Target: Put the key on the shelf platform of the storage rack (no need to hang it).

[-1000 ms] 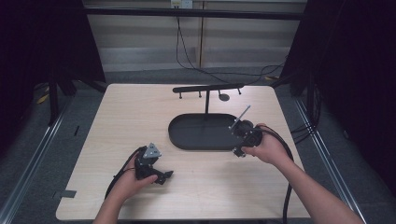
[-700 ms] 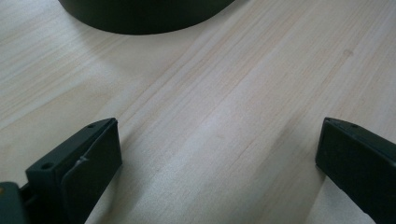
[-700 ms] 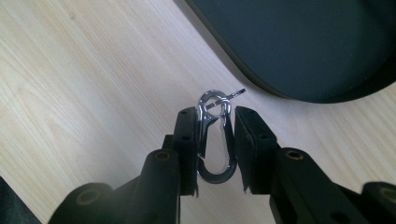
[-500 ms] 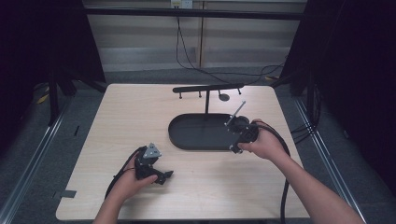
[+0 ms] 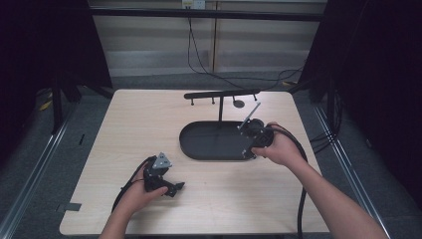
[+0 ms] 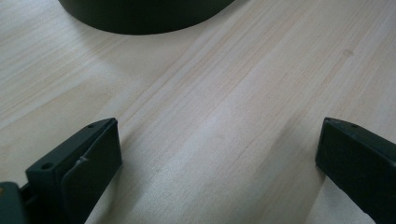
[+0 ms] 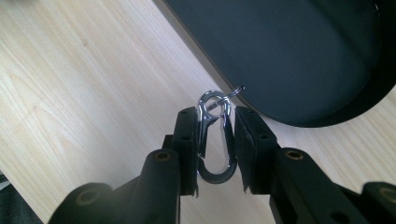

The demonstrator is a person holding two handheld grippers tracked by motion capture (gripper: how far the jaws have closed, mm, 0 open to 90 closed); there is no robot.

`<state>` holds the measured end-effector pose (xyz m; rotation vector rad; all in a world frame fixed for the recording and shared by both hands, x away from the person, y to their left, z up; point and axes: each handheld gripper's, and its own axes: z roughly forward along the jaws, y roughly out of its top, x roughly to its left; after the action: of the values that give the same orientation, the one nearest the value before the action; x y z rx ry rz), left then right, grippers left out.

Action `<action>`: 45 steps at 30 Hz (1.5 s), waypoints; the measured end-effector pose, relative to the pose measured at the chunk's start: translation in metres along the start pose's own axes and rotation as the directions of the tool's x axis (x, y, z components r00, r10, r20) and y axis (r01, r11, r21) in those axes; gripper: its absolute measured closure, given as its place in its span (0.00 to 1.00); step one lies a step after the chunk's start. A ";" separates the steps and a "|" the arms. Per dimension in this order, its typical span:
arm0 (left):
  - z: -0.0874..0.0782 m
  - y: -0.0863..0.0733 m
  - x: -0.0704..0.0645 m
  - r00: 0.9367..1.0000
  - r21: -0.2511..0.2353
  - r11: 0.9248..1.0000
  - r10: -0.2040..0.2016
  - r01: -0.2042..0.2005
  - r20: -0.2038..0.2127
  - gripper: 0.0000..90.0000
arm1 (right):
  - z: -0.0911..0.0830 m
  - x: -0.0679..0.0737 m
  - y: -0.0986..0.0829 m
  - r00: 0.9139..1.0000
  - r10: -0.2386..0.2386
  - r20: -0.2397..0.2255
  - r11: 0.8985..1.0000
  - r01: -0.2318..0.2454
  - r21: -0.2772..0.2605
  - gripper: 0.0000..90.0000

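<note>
Grip matters most: the right gripper (image 7: 215,140) pinches a metal carabiner (image 7: 214,135) between its fingers beside the black tray (image 7: 299,51), needing steady squeeze, while the left gripper (image 6: 217,158) rests wide open.

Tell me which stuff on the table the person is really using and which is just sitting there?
Being used:
- silver clip, pinched between the right gripper's jaws
- black oval tray, right beside that clip
- stand with a crossbar, rising from the tray, probably for hanging things

Just sitting there:
- left gripper, open over bare table
- cables on the floor behind
</note>
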<state>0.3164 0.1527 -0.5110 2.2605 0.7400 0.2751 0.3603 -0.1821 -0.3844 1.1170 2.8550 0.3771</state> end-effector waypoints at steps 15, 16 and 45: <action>0.000 0.000 0.000 1.000 -0.002 1.000 0.005 -0.005 -0.002 0.00 | -0.010 0.000 0.010 1.000 -0.008 0.017 1.000 0.008 -0.022 0.79; 0.000 0.000 0.000 1.000 -0.002 1.000 0.005 -0.005 -0.002 0.00 | -0.010 0.000 0.010 1.000 -0.008 0.017 1.000 0.008 -0.022 0.79; 0.000 0.000 0.000 1.000 0.000 1.000 0.004 -0.004 -0.002 0.00 | -0.007 -0.012 0.035 0.999 0.001 0.040 1.000 0.000 -0.020 0.79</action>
<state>0.3166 0.1528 -0.5109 2.2620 0.7365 0.2796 0.3912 -0.1668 -0.3694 1.1089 2.8100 0.3782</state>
